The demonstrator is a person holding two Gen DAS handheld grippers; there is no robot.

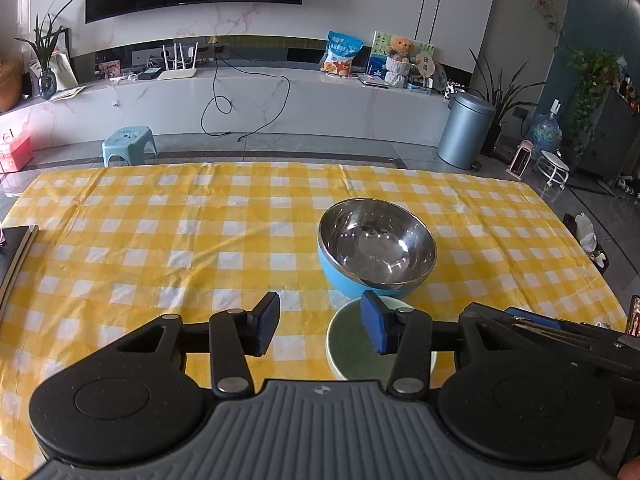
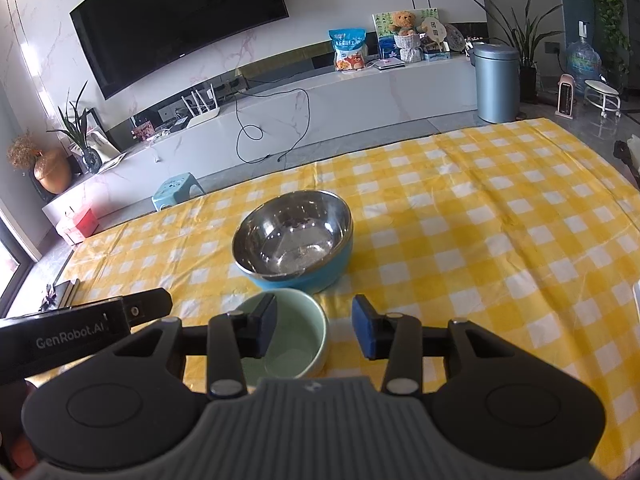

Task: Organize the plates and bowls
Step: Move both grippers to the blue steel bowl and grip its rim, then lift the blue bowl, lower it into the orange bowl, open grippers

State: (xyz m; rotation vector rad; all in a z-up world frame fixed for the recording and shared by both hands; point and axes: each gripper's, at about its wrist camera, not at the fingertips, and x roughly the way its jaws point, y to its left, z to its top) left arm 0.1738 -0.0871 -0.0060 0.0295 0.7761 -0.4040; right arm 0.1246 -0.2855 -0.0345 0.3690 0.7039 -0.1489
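Little looked done: the blue steel-lined bowl and the small green bowl sat unstacked, side by side, on the tabletop, while left gripper and right gripper hovered with jaws part-open, holding nothing.

I see my left gripper angled downward, its jaws apart and gripping nothing. My right gripper is angled down the same way, jaws also apart and empty. The two grippers sit side by side, close together.
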